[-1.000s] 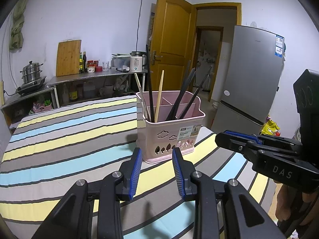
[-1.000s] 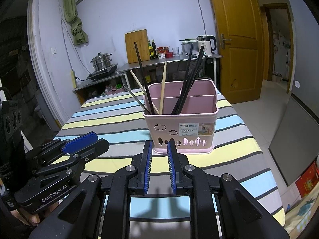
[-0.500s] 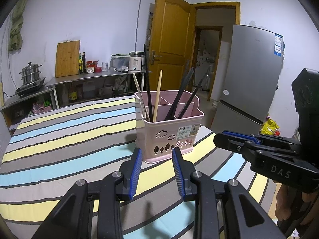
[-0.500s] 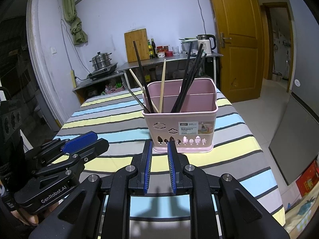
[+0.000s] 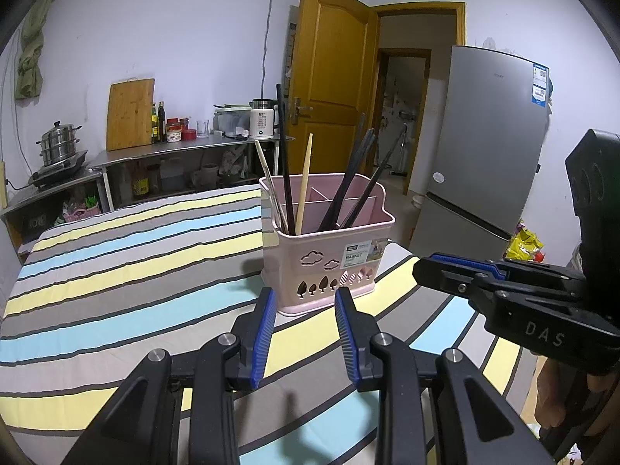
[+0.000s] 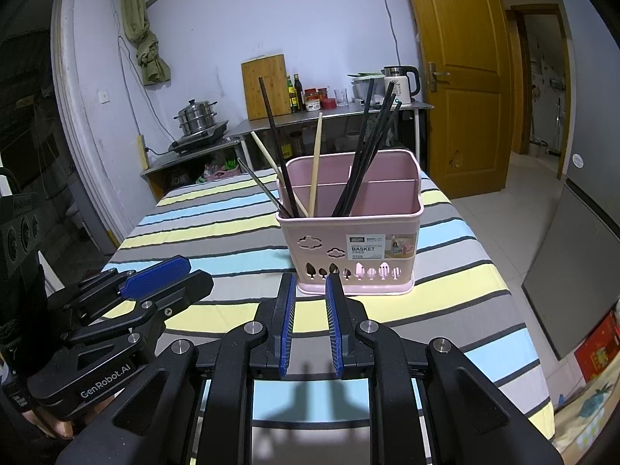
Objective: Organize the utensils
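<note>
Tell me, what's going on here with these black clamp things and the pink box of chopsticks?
A person holds a two-finger gripper in each hand to tidy utensils. The left gripper and right gripper both hover open and empty in front of the pink basket on the striped tablecloth. The black chopsticks and wooden chopsticks stand inside the basket, and no utensils lie loose on the visible cloth.

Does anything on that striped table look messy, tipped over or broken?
Nothing stands out. The pink basket stands upright on the striped tablecloth, with black chopsticks and pale wooden ones leaning loosely inside. The mix of colours in its left compartment is the only untidy touch. Both grippers are empty.
</note>
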Tool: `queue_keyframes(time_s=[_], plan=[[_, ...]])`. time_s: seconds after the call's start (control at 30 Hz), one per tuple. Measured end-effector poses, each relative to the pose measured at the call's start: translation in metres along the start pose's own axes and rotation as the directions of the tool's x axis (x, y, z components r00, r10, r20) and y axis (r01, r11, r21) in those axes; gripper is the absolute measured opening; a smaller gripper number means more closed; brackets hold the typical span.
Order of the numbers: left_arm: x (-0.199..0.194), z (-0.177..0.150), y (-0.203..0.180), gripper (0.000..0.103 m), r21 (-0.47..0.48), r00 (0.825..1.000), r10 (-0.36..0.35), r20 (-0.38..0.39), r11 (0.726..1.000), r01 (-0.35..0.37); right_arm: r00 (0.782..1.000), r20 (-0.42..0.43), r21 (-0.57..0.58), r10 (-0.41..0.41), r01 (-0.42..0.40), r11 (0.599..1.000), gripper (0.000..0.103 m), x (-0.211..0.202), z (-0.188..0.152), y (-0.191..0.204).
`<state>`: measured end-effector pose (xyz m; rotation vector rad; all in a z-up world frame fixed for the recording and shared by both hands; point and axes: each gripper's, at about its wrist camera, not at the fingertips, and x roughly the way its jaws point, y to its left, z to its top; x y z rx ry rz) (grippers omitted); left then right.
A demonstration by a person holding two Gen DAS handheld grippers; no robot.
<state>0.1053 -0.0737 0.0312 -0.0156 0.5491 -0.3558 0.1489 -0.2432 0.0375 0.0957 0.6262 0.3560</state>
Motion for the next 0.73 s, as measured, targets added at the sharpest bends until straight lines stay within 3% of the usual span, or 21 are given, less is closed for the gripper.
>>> queue_keyframes(time_s=[0.73], plan=[[0.0032, -0.0023, -0.0008, 0.031, 0.003, 1.0, 0.012, -0.008, 1.0, -0.012, 1.0, -0.006, 0.003, -0.001, 0.001, 1.0, 0.016, 0.0011, -0.0048, -0.0023]])
